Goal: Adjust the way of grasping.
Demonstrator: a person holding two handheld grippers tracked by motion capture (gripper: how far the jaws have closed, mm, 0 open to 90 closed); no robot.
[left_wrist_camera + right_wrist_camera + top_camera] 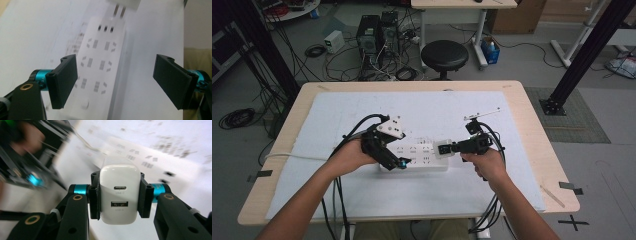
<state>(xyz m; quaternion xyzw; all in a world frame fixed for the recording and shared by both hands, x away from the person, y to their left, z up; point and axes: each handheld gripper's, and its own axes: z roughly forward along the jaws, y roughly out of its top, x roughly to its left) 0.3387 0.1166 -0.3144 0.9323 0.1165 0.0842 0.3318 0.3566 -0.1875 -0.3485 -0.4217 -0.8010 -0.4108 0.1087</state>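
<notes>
Sitting on a light wooden table (272, 175), mostly under a white sheet (362, 190), in a workroom with a grey floor. Standing beyond the far edge: one black round stool (444, 55), two dark computer towers (377, 35) amid loose cables, and one white desk (462, 10) further back. Leaning at the right: one black frame post (587, 55).

Lying near the middle of the sheet: one white power strip (422, 159), its cord (292, 157) trailing off to the left.

Hanging just above the strip's right end: one white USB charger (119, 195), with two ports facing the right gripper view and two metal prongs (119, 11) pointing at the strip, not yet in it. Being clamped by the sides in the right gripper (119, 195).

Hovering over the strip's left part: the left gripper (115, 82), jaws standing wide apart, gripping nothing, the strip lying below between them.

Counting two grippers, one in each hand.
</notes>
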